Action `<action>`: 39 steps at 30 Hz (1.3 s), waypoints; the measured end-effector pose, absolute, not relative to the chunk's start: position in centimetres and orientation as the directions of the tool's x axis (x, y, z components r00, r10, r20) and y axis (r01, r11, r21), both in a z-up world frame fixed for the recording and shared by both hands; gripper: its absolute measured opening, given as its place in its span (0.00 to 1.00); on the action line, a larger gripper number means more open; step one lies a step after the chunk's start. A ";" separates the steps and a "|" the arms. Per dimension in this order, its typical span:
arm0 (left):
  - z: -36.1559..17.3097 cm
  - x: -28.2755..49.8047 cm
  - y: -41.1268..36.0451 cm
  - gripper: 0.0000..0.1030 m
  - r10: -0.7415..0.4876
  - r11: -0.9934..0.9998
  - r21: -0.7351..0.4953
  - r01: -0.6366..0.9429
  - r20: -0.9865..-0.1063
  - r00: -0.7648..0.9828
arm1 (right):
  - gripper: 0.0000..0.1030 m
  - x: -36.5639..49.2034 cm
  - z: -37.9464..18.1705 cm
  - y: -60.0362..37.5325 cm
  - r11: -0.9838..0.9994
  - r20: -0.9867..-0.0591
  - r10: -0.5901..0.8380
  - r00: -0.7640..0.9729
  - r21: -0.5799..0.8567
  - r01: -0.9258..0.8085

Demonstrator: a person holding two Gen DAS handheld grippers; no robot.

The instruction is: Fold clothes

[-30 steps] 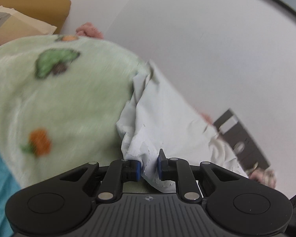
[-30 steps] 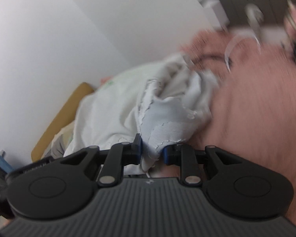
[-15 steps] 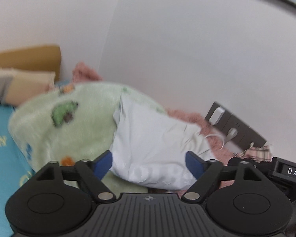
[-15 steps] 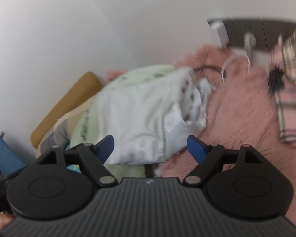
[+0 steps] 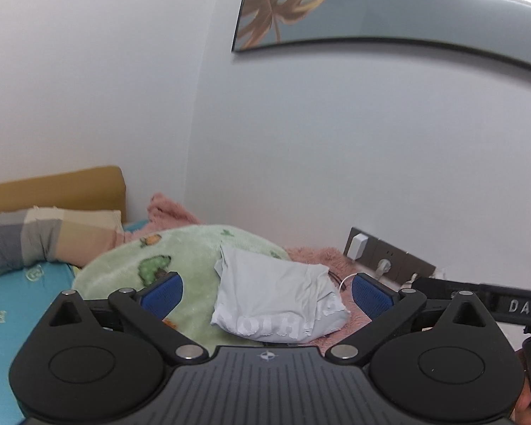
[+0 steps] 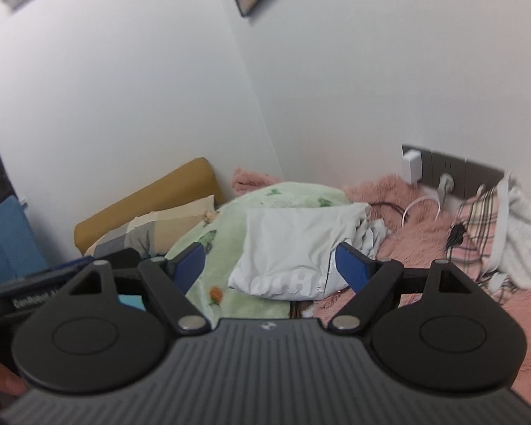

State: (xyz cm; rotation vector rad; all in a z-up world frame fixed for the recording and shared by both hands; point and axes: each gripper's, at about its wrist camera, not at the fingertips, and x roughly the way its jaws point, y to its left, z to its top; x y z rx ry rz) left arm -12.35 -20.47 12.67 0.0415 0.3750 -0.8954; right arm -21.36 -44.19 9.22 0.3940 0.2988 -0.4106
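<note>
A folded pale grey garment (image 5: 276, 301) is seen lying on a rounded green fleece blanket (image 5: 187, 265) printed with small trees, and every other place here is given from that garment. White raised lettering is shown along its near edge, too creased to be read. Just in front of the garment, the left gripper (image 5: 267, 292) is held above the bedding with its blue-padded fingers (image 5: 161, 292) spread wide apart, nothing being gripped between them. In the right wrist view the same garment (image 6: 297, 255) is framed by the right gripper (image 6: 270, 264), whose blue fingers (image 6: 352, 264) are likewise held wide apart and empty; loose layered edges of cloth are visible at the garment's right end. To the right of the garment, a pink fluffy blanket (image 6: 410, 226) is spread, with a white cable (image 6: 419, 205) curled on it. Farther right, a plaid cloth (image 6: 481, 219) is heaped beside white knit fabric. Behind and to the right of the garment, a dark wall socket strip (image 5: 389, 258) is fixed, with a white charger (image 5: 357, 246) plugged in. To the left of the garment, a checked pillow (image 5: 42, 237) is propped against a mustard headboard (image 5: 56, 187), with a turquoise sheet (image 5: 14, 304) below. High above the garment, a framed picture of a golden leaf (image 5: 283, 3) is hung on the white wall.
</note>
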 end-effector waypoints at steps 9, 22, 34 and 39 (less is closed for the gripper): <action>12.8 -18.3 -14.8 1.00 -0.741 0.652 -0.062 0.755 -0.260 0.619 | 0.81 -25.0 9.1 -38.3 0.883 -0.278 -0.345 0.897 0.230 0.410; 9.6 -19.2 -10.0 1.00 -0.696 0.711 -0.046 0.702 -0.190 0.693 | 0.81 -25.8 6.7 -32.3 0.905 -0.159 -0.392 0.906 0.114 0.411; 6.3 -17.4 -8.4 1.00 -0.653 0.754 -0.076 0.653 -0.192 0.732 | 0.81 -23.1 2.8 -31.1 0.905 -0.171 -0.403 0.899 0.075 0.419; 5.9 -17.1 -8.3 1.00 -0.650 0.757 -0.070 0.650 -0.191 0.736 | 0.81 -22.1 1.5 -31.1 0.900 -0.186 -0.411 0.892 0.069 0.430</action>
